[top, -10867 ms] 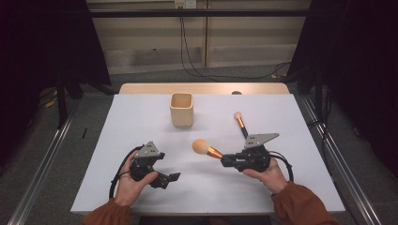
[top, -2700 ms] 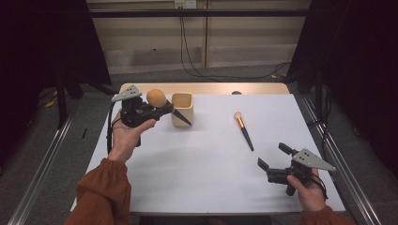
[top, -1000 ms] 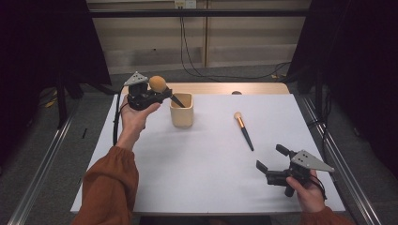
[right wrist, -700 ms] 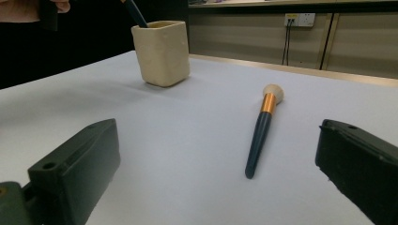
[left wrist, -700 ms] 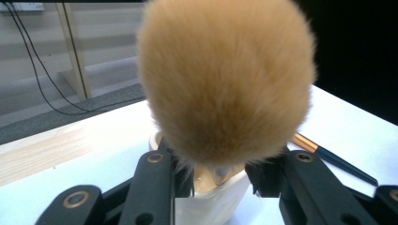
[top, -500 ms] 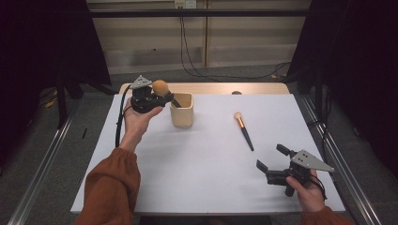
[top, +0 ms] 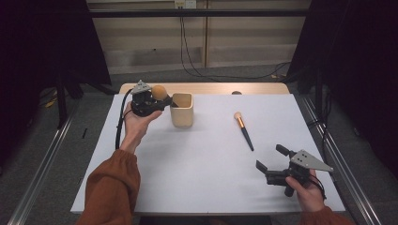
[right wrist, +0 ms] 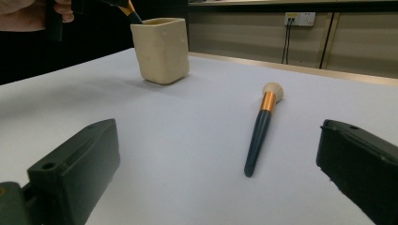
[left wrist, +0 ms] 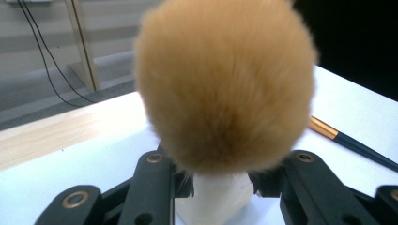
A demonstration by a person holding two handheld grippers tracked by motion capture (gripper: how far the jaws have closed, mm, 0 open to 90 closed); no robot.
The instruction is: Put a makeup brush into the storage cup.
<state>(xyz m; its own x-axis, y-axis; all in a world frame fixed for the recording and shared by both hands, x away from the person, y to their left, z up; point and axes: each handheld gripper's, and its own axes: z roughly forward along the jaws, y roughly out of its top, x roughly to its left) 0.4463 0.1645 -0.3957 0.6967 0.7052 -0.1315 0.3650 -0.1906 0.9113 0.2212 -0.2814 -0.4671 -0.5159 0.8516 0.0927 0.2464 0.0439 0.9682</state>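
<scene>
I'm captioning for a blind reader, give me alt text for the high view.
The left gripper holds a fluffy brush at a cream cup on a white table. A slim brush lies nearby; the right gripper rests open.

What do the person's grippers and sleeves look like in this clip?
Both the left gripper and the right gripper are black, each with two jaws, a grey three-cornered plate on top and a black trailing cable. The sleeves are rust-orange.

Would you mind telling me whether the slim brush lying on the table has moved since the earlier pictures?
No; the slim brush lies right of the cup, as before.
</scene>
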